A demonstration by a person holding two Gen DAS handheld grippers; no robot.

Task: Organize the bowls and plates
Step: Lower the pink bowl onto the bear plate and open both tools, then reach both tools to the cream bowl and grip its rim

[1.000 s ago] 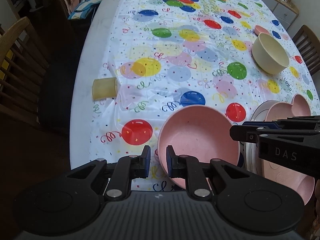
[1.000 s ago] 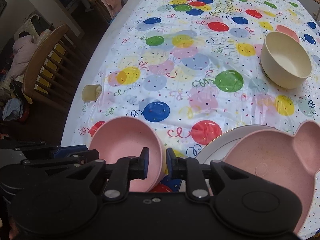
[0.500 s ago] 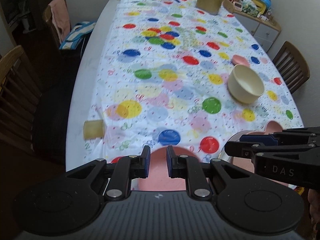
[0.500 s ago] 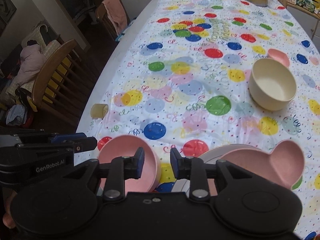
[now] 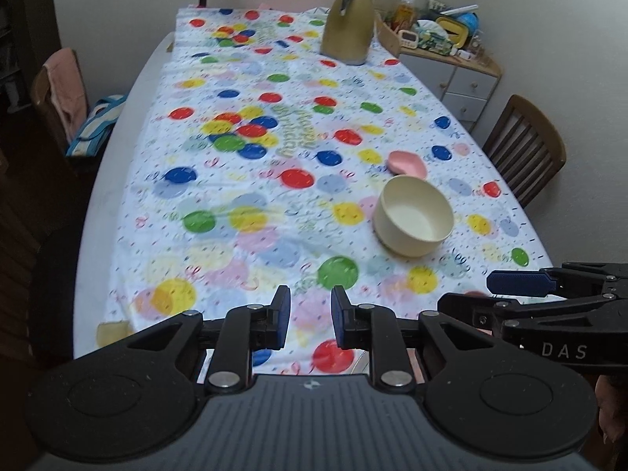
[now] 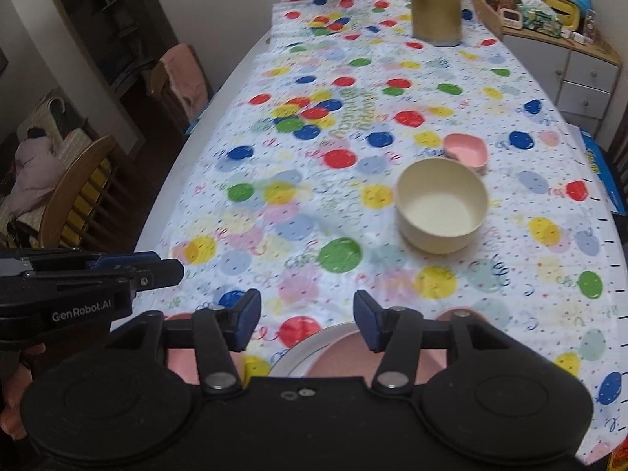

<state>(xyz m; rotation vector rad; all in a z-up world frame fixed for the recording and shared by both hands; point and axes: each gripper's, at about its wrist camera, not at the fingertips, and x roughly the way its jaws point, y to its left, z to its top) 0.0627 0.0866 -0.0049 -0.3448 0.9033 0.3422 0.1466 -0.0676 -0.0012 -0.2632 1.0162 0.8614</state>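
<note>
My left gripper (image 5: 311,314) hangs above the near end of the table, its jaws opening a little with nothing between them. My right gripper (image 6: 307,320) is beside it, jaws opening wider and also empty. Below the right gripper, partly hidden, lie a pink bowl (image 6: 178,365) and a white plate (image 6: 314,347) with a pink eared plate (image 6: 347,355) on it. A cream bowl (image 5: 414,216) (image 6: 441,204) stands upright mid-table at the right. Just behind it is a small pink heart-shaped dish (image 5: 406,163) (image 6: 465,151).
A gold jug (image 5: 347,27) stands at the far end of the balloon-print tablecloth (image 5: 251,180). A small yellowish cup (image 5: 112,331) sits at the near left edge. Wooden chairs (image 5: 526,149) (image 6: 78,196) flank the table, and a cluttered cabinet (image 6: 569,59) stands far right.
Both grippers rose and pulled back from the pink bowl and plates, so the whole table shows. The right jaws spread much wider and the left jaws parted slightly.
</note>
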